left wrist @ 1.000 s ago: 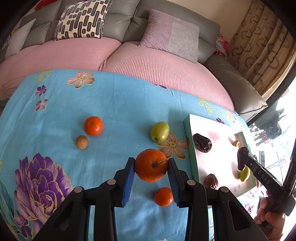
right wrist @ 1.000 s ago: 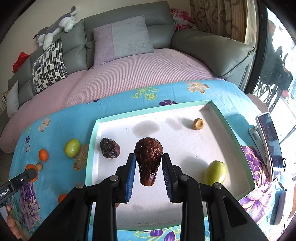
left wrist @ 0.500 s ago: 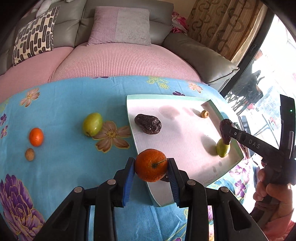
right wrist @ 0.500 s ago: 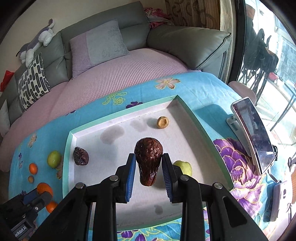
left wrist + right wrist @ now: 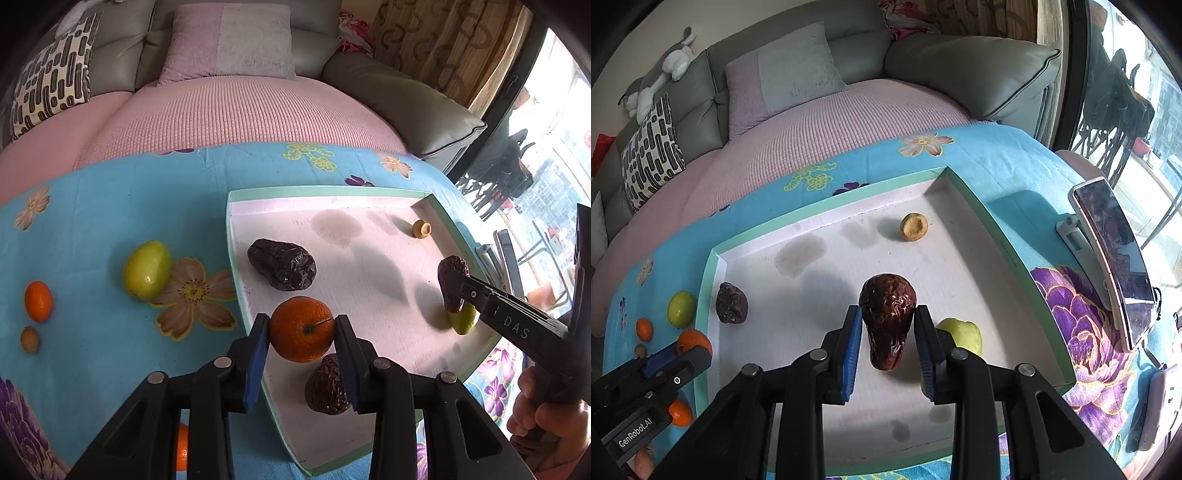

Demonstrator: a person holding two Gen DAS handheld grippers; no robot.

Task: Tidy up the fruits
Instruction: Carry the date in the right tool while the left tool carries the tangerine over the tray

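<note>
Left tongs (image 5: 301,328) clamping dimpled round orange (image 5: 301,328), right tongs (image 5: 886,332) pinching wrinkled glossy date (image 5: 887,317)

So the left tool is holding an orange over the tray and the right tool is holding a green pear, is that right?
Not quite: the right tool grips a wrinkled dark brown fruit, as the right wrist view shows. The left tool does hold the orange over the tray.

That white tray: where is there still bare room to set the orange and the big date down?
The tray is bare across its middle, between the dark date and the small tan fruit. Its right side near the green fruit is crowded.
</note>
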